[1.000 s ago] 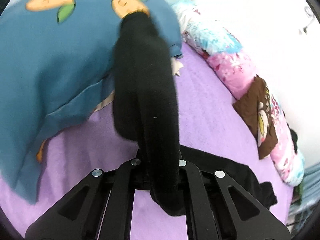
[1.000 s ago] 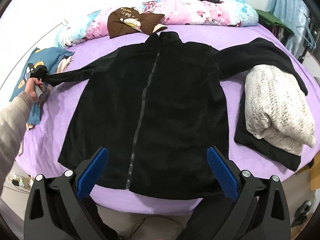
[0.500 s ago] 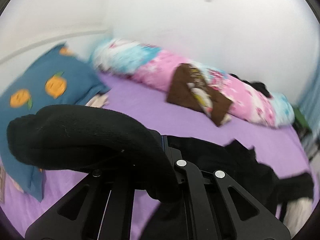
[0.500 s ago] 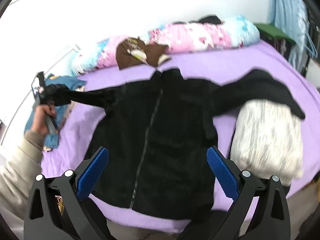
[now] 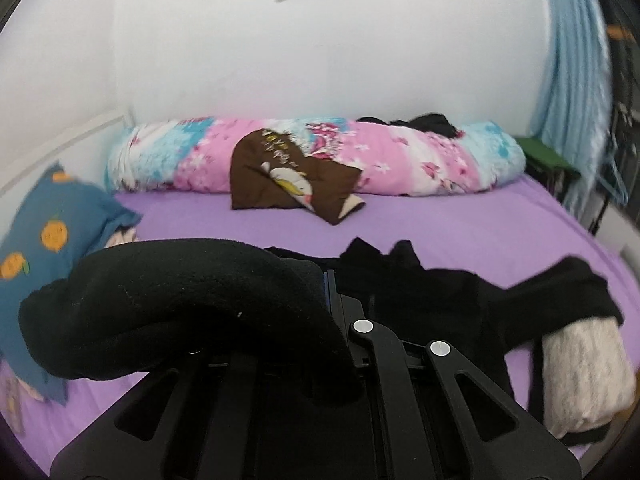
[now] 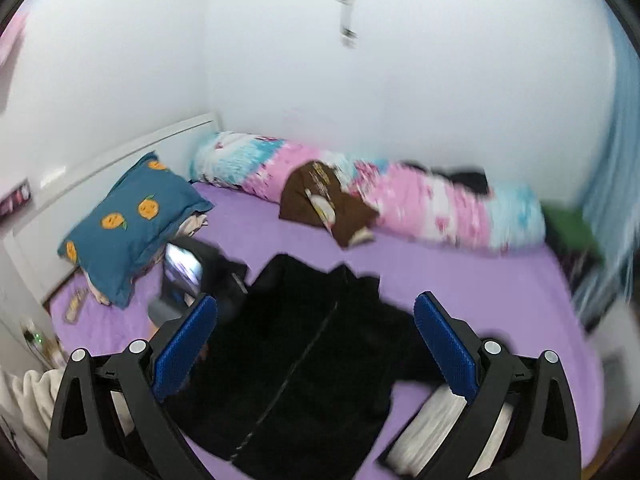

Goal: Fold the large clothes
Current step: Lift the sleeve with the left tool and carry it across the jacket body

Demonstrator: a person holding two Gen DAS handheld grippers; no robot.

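Note:
A black fleece zip jacket (image 6: 304, 364) lies spread on the purple bed (image 6: 460, 280). My left gripper (image 5: 328, 304) is shut on the jacket's sleeve (image 5: 168, 304), which drapes thickly over its fingers and hides them. The jacket's body and collar (image 5: 384, 256) lie ahead of it. In the right wrist view the left gripper (image 6: 192, 276) shows at the jacket's left side. My right gripper (image 6: 316, 344) is open and empty, above the jacket's front, its blue pads (image 6: 444, 352) wide apart.
A folded cream knit (image 5: 584, 368) lies on the jacket's other sleeve at the right. A blue pillow with oranges (image 6: 132, 220) is at the left. A rolled pink floral quilt (image 5: 320, 156) and a brown garment (image 5: 288, 176) lie along the far wall. A blue curtain (image 5: 576, 68) hangs at the right.
My left gripper has swung the held sleeve up and inward toward the jacket body. My right gripper has tilted up and moved in over the jacket, staying open.

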